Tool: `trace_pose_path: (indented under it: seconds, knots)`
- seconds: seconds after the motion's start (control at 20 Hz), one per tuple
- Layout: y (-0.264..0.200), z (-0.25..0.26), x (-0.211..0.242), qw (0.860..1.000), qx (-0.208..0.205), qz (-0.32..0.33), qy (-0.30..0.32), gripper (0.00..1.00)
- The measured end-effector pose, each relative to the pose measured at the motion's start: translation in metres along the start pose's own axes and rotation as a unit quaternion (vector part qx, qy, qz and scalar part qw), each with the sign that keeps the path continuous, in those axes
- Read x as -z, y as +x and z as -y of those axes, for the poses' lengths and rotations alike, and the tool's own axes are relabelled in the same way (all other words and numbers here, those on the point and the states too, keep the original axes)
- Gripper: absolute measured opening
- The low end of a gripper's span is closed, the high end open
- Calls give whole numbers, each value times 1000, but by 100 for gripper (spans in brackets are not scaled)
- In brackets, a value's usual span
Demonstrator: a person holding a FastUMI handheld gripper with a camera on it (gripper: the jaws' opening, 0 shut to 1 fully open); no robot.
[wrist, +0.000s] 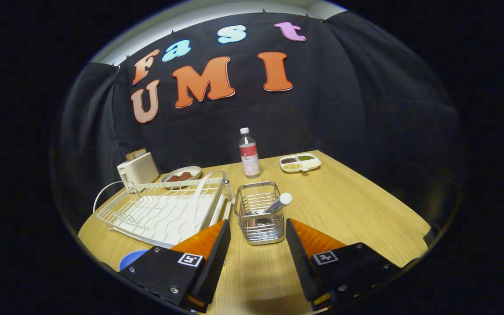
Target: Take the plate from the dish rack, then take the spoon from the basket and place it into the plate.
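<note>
**Spoon pick pending**

Dish rack [164, 210] looks empty; a blue plate [131, 259] edge shows beside the left finger. Basket [260, 216] sits just ahead of the spread, empty gripper [257, 245]; spoon [279, 202] handle leans out. Next: advance and pinch the handle.

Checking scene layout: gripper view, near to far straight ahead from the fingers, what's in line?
Open gripper, fingers apart on either side of the wire basket → wire basket just ahead, spoon handle sticking out of it → bottle beyond → booth wall. All on the wooden table.
</note>
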State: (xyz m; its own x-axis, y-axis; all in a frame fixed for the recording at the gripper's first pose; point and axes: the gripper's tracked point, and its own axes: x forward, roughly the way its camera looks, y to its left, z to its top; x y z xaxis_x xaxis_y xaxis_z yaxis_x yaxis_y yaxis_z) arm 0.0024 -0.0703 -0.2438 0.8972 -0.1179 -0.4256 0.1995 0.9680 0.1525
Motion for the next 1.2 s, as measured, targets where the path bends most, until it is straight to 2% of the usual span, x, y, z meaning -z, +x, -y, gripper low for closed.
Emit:
trace_pose_path:
  seconds: [0.15,0.3,0.45,0.5,0.55,0.7,0.85,1.0,1.2]
  knots:
    - [13,7,-14,1000,10,25,10,67]
    - [24,7,-16,999,19,28,20,46]
    - [29,5,-24,998,23,37,35,31]
    - [30,4,-27,998,22,42,42,21]
    - [29,1,-28,998,21,44,50,17]
    - [27,-3,-38,996,16,49,73,12]
    - [18,-7,-59,995,15,68,74,11]
    - [-3,-11,-81,994,19,93,62,11]
    - [-39,-24,-106,991,1,120,55,11]
